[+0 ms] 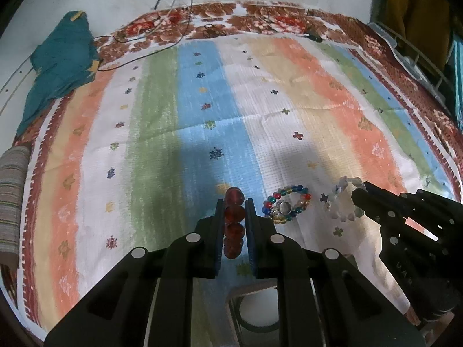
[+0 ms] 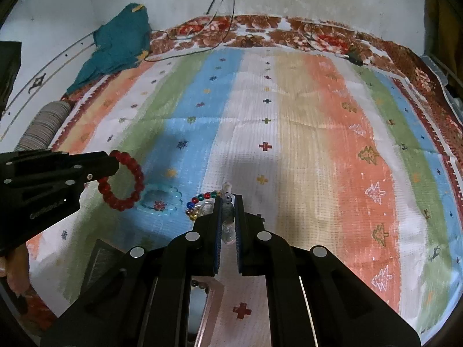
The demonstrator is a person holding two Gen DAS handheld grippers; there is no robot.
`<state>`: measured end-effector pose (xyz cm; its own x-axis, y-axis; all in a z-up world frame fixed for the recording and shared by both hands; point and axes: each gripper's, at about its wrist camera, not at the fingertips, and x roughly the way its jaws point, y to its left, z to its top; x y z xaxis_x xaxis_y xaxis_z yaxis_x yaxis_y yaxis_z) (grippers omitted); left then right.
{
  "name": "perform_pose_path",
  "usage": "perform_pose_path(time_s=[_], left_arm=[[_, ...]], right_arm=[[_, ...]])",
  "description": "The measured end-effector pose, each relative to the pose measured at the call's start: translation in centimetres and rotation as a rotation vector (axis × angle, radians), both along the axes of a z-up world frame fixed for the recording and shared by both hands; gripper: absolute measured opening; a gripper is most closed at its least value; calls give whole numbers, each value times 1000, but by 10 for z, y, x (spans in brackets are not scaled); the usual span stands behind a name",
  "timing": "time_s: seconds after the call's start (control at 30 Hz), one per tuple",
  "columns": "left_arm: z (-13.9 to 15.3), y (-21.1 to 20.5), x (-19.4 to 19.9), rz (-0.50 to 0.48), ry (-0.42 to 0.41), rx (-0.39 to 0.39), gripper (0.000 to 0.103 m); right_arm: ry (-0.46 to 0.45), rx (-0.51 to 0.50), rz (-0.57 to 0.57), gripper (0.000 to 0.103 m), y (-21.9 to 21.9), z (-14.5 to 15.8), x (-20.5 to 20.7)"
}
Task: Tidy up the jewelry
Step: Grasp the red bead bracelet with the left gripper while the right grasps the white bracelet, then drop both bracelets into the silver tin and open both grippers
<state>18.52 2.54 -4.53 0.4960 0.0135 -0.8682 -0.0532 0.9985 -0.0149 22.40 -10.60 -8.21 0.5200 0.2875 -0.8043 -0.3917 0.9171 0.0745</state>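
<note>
My left gripper is shut on a red bead bracelet and holds it above the striped cloth; the right wrist view shows that gripper at the left with the red bracelet hanging from it. My right gripper is shut on a clear white bead bracelet; the left wrist view shows the gripper at that bracelet. A multicoloured bead bracelet lies on the cloth between them, also in the right wrist view. A pale turquoise bracelet lies on the blue stripe.
A striped cloth covers the bed. A teal garment lies at the far left, with thin cables at the far edge. A wooden box sits under my left gripper, and a pale box under my right.
</note>
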Motion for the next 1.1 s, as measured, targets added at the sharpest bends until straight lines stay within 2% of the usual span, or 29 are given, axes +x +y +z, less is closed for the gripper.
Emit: perform_pose_path(time_s=[0.5, 0.7, 1.1], left_arm=[[33, -11, -52, -42, -120, 14, 13], [38, -20, -69, -61, -145, 26, 13], [41, -25, -95, -72, -158, -5, 13]], right_arm=[[-79, 66, 48, 9, 3, 27, -33], [-97, 73, 54, 9, 0, 32, -48], [-84, 80, 70, 9, -4, 32, -72]])
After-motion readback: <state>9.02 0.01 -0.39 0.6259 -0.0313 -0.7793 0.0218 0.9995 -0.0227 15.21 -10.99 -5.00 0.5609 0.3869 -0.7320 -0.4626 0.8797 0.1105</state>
